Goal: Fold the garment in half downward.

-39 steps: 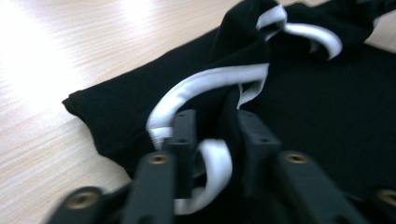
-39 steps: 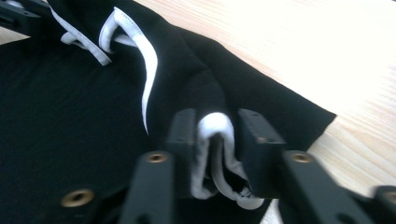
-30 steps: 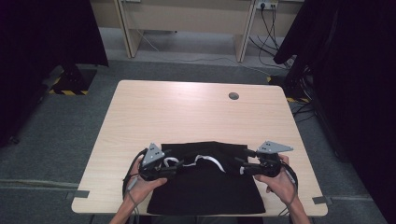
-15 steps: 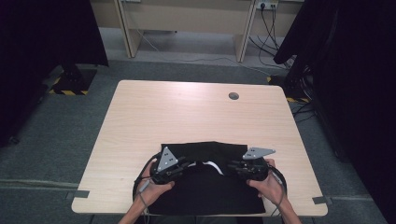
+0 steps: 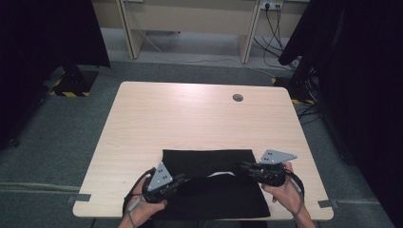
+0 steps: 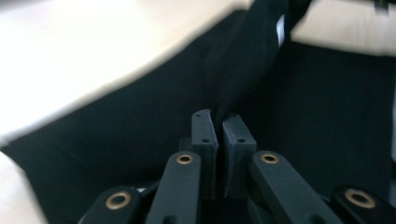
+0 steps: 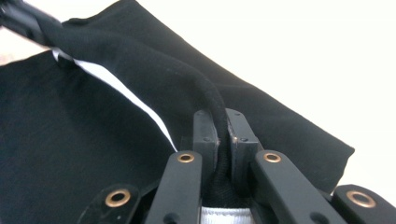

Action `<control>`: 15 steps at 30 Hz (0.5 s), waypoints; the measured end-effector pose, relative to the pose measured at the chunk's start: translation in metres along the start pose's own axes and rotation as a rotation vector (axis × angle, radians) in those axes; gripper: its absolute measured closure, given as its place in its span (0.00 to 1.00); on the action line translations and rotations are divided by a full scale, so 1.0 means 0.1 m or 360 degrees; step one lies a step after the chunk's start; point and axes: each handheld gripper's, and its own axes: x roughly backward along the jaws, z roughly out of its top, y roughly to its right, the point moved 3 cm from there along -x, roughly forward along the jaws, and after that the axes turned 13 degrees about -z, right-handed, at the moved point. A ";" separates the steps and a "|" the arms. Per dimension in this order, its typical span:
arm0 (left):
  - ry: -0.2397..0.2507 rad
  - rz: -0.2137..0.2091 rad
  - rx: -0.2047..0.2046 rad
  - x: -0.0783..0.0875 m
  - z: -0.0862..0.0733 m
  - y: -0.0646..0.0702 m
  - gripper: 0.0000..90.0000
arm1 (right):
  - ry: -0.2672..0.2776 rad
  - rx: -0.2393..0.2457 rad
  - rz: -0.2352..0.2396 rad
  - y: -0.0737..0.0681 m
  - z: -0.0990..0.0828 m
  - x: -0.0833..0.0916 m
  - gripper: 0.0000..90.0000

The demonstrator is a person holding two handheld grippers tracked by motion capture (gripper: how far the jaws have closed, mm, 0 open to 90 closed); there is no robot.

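Observation:
A black cloth garment [image 5: 209, 190] with a white inner lining lies at the near edge of the wooden table [image 5: 190, 118]. In the high view my left gripper [image 5: 183, 179] pinches the cloth's raised edge on the left, and my right gripper [image 5: 243, 167] pinches it on the right. The stretch of cloth between them is lifted and taut. In the left gripper view the jaws are shut on a fold of black cloth [image 6: 233, 93]. In the right gripper view the jaws clamp a thick rolled hem [image 7: 205, 93], with a white strip [image 7: 116, 84] showing under it.
The table has a round cable hole [image 5: 237, 98] at the far right. Desk legs and cables [image 5: 275, 19] stand beyond the far edge. Dark curtains [image 5: 43, 38] hang at both sides, and grey carpet surrounds the table.
Both grippers have drawn toward the near edge with the cloth's edge in them, folding it over the garment. The far edge of the cloth now lies straighter.

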 end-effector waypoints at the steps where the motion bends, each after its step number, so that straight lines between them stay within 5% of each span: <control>1: -0.0046 -0.0013 0.0015 -0.04 -0.07 0.02 0.92 | -0.0007 0.0005 0.0003 -0.02 -0.03 0.02 0.95; 7: -0.0145 0.0007 0.0050 -0.10 -0.25 0.06 0.88 | -0.0092 0.0040 0.0056 -0.23 -0.29 0.09 0.95; 15: -0.0122 -0.0034 0.0152 -0.10 -0.28 0.01 0.85 | -0.0220 0.0019 0.0027 -0.29 -0.57 -0.02 0.94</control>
